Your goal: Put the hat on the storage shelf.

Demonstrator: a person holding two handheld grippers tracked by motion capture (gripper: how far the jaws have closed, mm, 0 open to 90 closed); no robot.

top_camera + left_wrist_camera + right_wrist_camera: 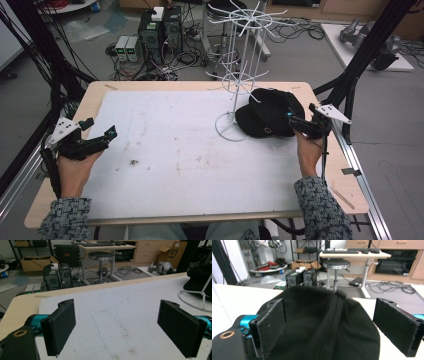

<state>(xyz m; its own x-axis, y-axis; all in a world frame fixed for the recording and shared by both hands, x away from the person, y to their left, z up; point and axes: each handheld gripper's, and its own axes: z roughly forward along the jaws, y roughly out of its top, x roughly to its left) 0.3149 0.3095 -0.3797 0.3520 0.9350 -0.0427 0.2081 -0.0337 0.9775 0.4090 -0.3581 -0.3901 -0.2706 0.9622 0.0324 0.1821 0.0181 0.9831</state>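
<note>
Speckled grey knit sleeves (320,207) are being worn; black grippers, left gripper (100,129) and right gripper (295,120), are being fitted with teal joints and grey three-cornered plates.

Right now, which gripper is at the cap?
The right gripper: its open jaws straddle the black cap beside the white rack. The left gripper, also open, is over bare mat far across the table.

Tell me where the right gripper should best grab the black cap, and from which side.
Probably the near rim of the black cap, coming from the right gripper side. The cap lies slumped beside the white rack, and the open jaws already straddle that soft edge.
</note>
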